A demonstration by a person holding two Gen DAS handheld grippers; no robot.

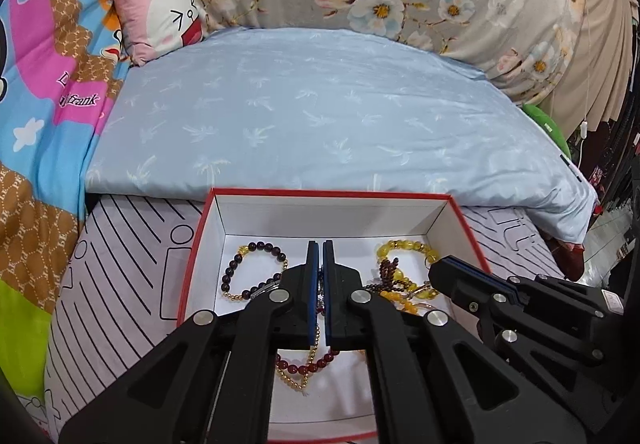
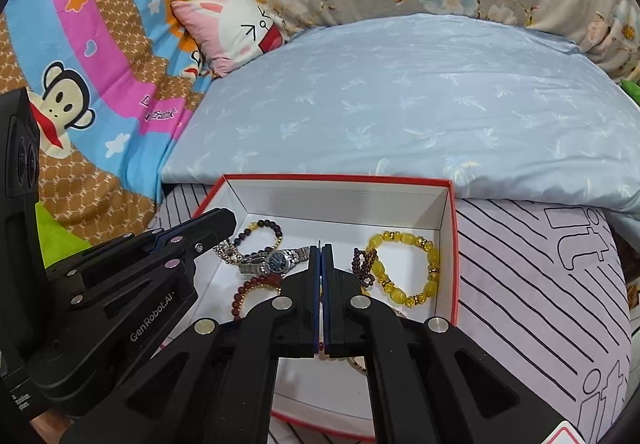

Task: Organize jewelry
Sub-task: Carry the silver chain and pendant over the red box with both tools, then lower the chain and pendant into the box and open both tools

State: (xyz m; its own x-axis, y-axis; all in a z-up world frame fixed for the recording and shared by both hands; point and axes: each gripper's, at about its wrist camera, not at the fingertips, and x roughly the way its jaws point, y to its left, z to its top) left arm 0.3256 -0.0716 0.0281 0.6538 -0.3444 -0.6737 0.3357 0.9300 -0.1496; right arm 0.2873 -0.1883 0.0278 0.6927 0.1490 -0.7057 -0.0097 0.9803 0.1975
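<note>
We have both grippers down over the red-rimmed box (image 2: 448,228), lower centre of each frame, and all the jewelry sits inside it. The left gripper (image 1: 319,244) has its fingers pressed nearly together; a thin chain seems to run between them, but we cannot tell if it is truly pinched. The right gripper (image 2: 321,248) is closed too, with something small and dark showing low in the gap, too hidden to name.

In the right wrist view, the yellow bead bracelet (image 2: 404,268) lies alone at the right, the wristwatch (image 2: 276,260) mid-box, the dark purple bracelet (image 2: 264,230) at the back left, and the red bead bracelet (image 2: 246,294) in front. The middle looks tangled. Our call: lift slowly and straight, 1 strand at a time, watching for neighbours dragging along, then lay each piece in its own clear patch.
</note>
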